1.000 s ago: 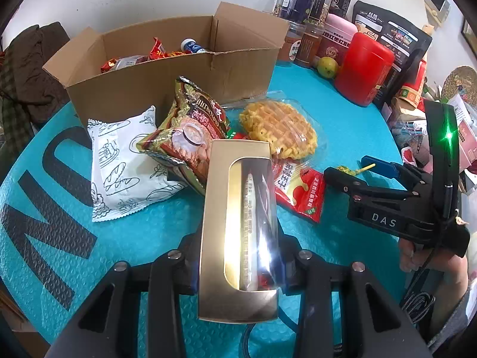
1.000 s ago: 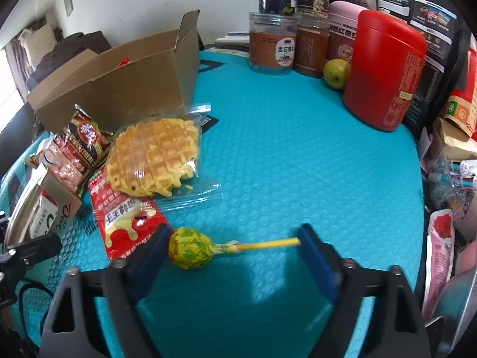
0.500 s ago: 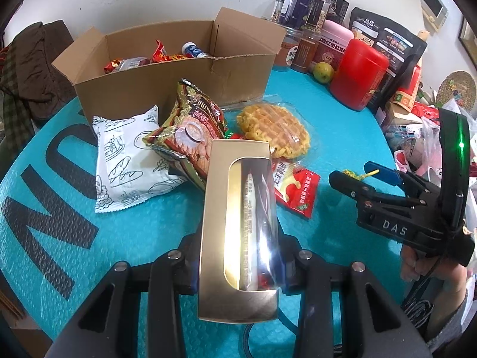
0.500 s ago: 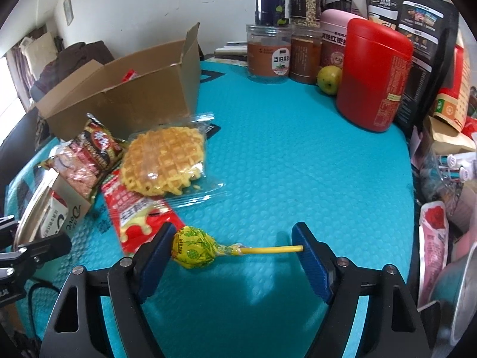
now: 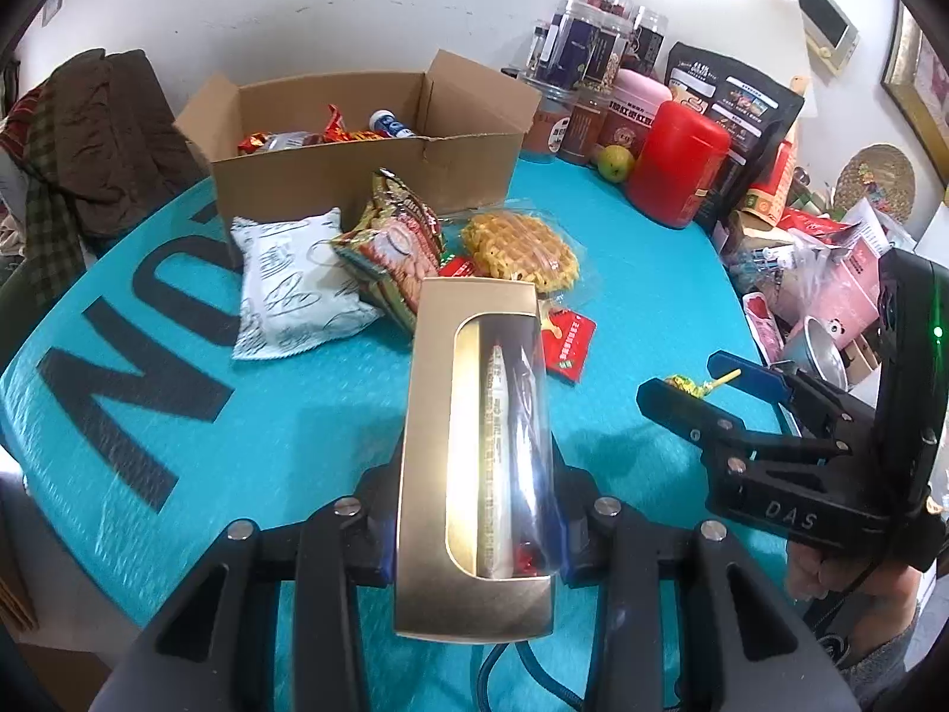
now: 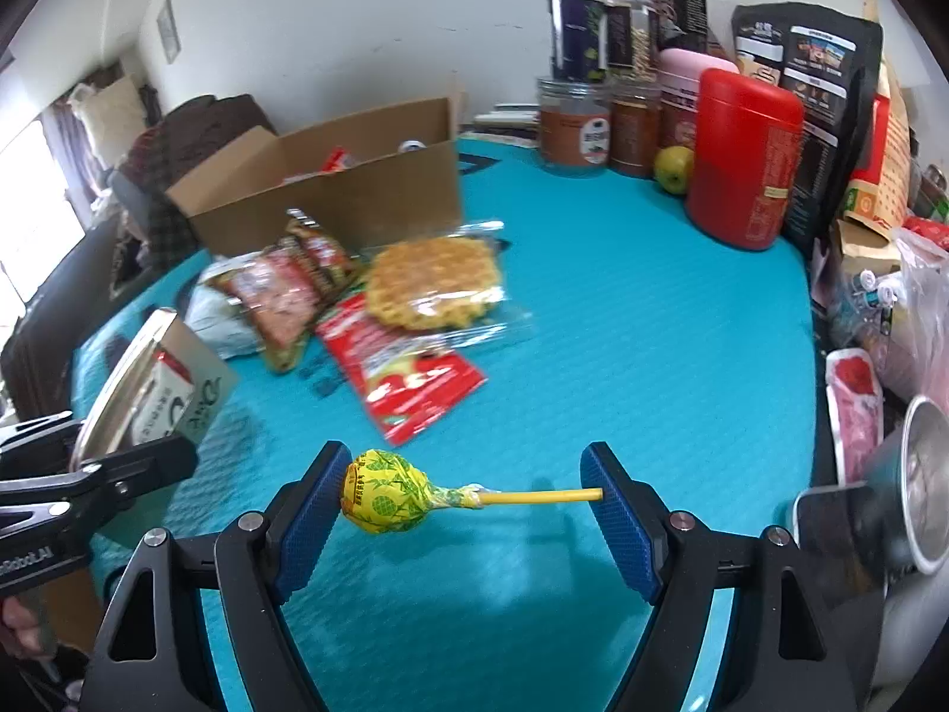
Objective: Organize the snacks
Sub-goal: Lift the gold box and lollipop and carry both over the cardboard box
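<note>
My left gripper (image 5: 477,534) is shut on a gold window box (image 5: 433,474), held lengthwise above the teal table (image 5: 284,415). My right gripper (image 6: 468,474) is shut on a yellow lollipop (image 6: 385,498): the candy head touches the left pad and the stick end the right pad, and its shadow falls on the table below. In the left wrist view the right gripper (image 5: 694,380) hovers at the right. An open cardboard box (image 5: 356,172) holding several snacks stands at the back. In front of it lie a wrapped waffle (image 5: 522,249), a red sachet (image 6: 409,368), a brown snack bag (image 5: 397,249) and a white bread bag (image 5: 296,291).
A red canister (image 5: 676,166), jars (image 6: 575,124), a green apple (image 5: 614,161) and black pouches (image 5: 735,113) line the back right. Loose packets and a metal cup (image 6: 925,474) crowd the right edge. Dark clothes (image 5: 89,136) are piled at the left.
Both grippers have risen and drawn back from the snack pile, which now looks smaller and farther off. Each keeps its hold: gold box on the left, lollipop on the right.
</note>
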The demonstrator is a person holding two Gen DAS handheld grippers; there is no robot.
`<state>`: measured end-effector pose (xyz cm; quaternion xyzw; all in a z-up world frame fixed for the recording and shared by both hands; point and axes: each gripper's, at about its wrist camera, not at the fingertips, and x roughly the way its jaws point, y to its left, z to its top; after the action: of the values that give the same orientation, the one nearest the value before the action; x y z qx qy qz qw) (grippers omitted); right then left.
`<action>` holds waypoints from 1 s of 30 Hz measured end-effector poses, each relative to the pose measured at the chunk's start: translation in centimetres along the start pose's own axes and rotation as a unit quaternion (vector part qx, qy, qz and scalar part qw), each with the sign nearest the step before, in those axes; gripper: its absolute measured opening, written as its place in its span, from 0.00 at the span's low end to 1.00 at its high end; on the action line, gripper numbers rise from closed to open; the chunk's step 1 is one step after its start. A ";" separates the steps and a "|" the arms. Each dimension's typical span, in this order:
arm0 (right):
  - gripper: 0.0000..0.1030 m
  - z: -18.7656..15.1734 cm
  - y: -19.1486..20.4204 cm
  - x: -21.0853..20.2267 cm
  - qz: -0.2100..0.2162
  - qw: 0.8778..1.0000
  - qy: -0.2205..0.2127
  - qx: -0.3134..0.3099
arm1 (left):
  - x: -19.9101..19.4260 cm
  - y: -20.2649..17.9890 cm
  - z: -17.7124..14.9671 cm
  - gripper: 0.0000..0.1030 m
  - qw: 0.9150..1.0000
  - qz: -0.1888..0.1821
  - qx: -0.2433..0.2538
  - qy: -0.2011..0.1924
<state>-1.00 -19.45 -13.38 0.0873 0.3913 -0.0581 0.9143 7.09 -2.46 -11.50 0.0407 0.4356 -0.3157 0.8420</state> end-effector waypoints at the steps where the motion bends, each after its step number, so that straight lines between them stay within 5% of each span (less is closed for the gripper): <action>1: 0.78 -0.3 0.5 -0.4 0.004 1.000 -0.002 -0.001 | -0.4 0.1 -0.2 0.36 1.000 0.001 -0.002 -0.003; 14: 0.78 -1.0 5.9 -3.7 0.065 0.997 -0.029 -0.030 | -5.0 2.4 -2.2 0.36 0.998 0.020 -0.024 -0.046; 30: 0.78 1.5 10.5 -4.5 0.127 0.988 -0.043 -0.078 | -6.3 4.5 -0.9 0.36 0.996 0.025 -0.039 -0.070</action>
<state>-1.23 -9.31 -7.90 0.0626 0.3408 0.0853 0.9342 6.39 4.54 -8.18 -0.0035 0.3867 -0.2790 0.8790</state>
